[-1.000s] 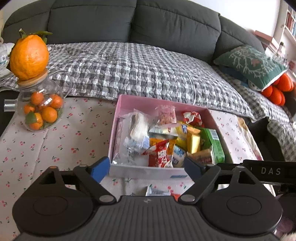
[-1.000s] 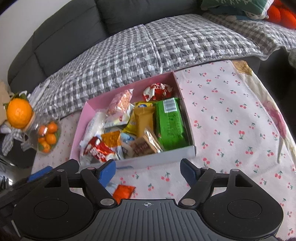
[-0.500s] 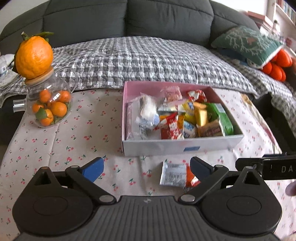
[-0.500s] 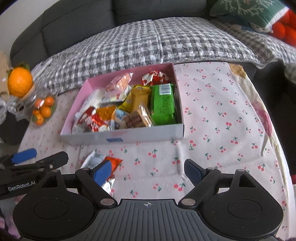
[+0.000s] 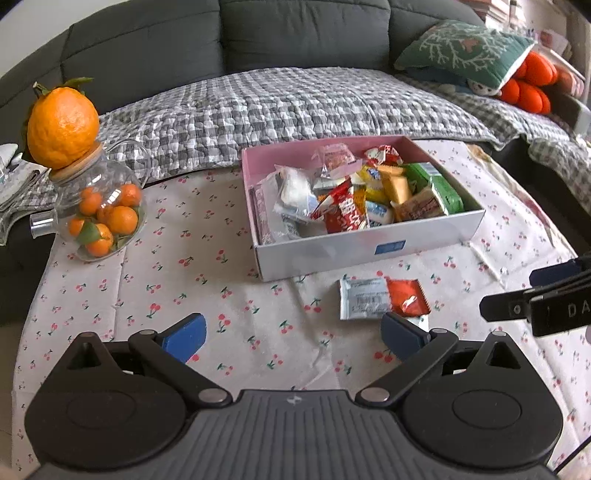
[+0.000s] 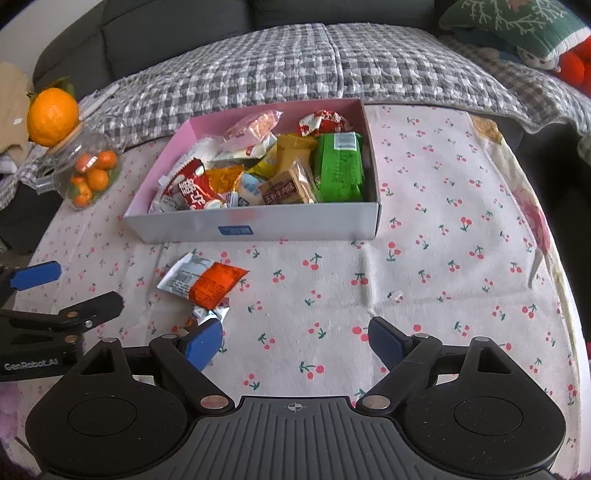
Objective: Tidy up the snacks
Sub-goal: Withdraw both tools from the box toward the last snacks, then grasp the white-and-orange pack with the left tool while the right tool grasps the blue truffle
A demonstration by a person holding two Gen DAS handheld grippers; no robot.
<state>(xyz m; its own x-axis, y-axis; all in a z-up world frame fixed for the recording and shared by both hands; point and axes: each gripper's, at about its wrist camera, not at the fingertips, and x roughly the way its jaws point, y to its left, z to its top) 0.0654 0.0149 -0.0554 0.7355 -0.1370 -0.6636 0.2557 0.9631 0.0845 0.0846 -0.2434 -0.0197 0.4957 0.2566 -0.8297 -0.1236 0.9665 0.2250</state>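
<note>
Orange packet: loose on table, grab it flat
Left gripper: spread wide, empty
Right gripper: apart, empty
Box: drop-off

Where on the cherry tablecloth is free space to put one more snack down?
Bare cloth lies right of the pink snack box, toward the table edge, and between the box and the glass jar of oranges. In front of the box, the silver and orange wrappers crowd it.

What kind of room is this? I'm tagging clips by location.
Most likely a home living room: a dark grey sofa with a checked quilt, a cushion, and a low table under a cherry-print cloth.
</note>
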